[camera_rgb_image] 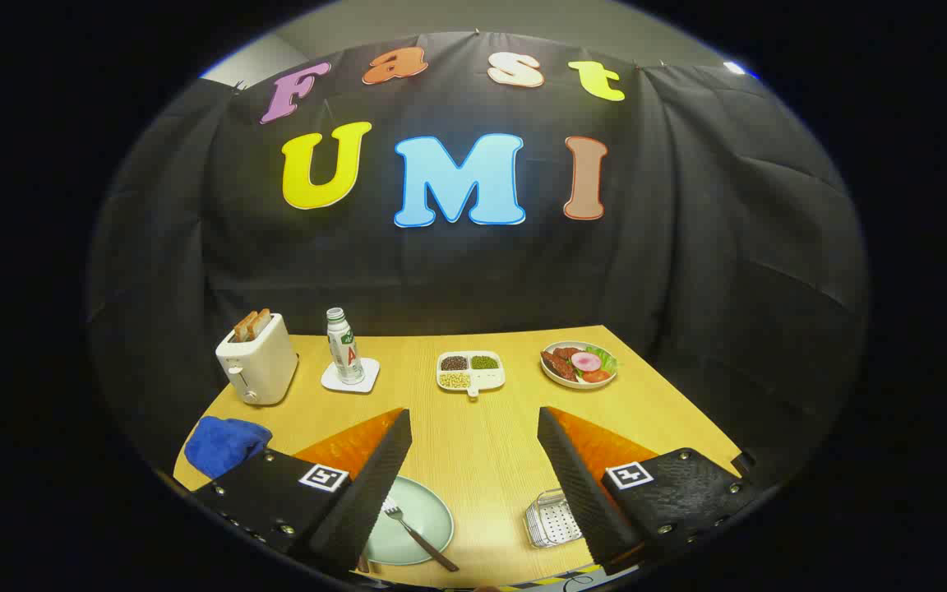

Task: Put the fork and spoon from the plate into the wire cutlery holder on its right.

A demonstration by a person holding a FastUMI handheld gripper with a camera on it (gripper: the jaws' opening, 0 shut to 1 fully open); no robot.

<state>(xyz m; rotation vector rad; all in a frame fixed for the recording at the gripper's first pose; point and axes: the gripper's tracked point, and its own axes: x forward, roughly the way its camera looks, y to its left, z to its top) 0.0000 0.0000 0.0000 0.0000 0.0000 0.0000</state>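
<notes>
A pale green plate (424, 514) lies on the wooden table, partly behind the left finger. A fork (416, 534) rests on it, tines pointing away, handle running over the near rim. A sliver of another handle (363, 565) peeks out under the left finger; I cannot tell if it is the spoon. The wire cutlery holder (552, 520) stands to the plate's right, half hidden by the right finger. My gripper (473, 427) hangs above the table, open wide, nothing between its fingers; plate and holder sit below and between them.
At the table's far side stand a white toaster (258, 362) with toast, a bottle (344, 347) on a white coaster, a divided dish of beans (470, 372) and a plate of food (579, 363). A blue cloth (223, 442) lies at the near left.
</notes>
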